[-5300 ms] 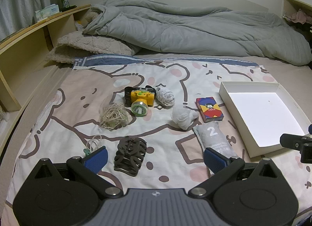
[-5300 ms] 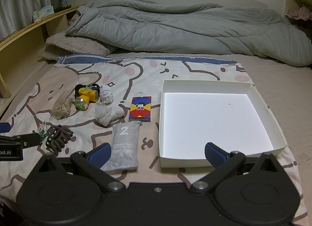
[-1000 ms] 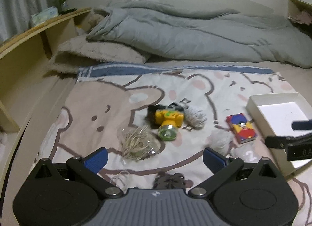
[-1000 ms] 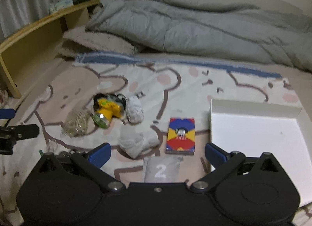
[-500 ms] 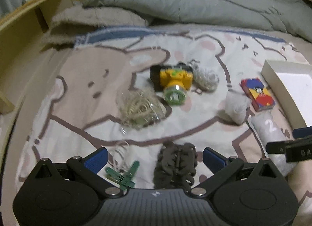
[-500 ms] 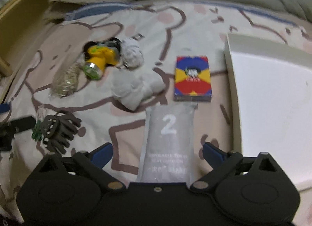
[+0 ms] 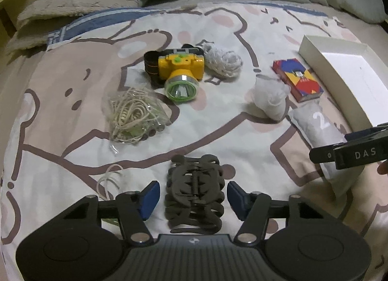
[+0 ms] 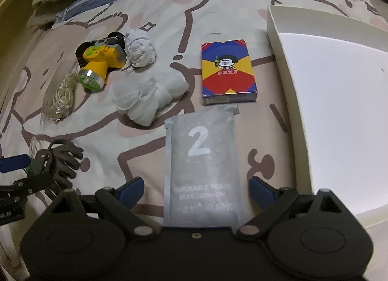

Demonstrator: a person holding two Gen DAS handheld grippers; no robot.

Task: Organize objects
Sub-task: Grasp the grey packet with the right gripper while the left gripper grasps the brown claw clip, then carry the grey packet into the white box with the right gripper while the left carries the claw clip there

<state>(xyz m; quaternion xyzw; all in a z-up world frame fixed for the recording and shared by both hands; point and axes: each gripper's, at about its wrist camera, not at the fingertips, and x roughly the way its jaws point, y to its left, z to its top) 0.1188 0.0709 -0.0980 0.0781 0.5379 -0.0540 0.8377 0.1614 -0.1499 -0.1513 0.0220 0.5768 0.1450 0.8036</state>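
Both tongs lowered: left (image 7: 193, 196) straddles hair claw (image 7: 194, 198) lengthwise.

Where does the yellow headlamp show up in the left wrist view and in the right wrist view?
Left wrist: the yellow headlamp lies upper centre, left of the white cord bundle.
Right wrist: the headlamp lies upper left.
Shared landmark: the cord bundle sits against its right side in both views.
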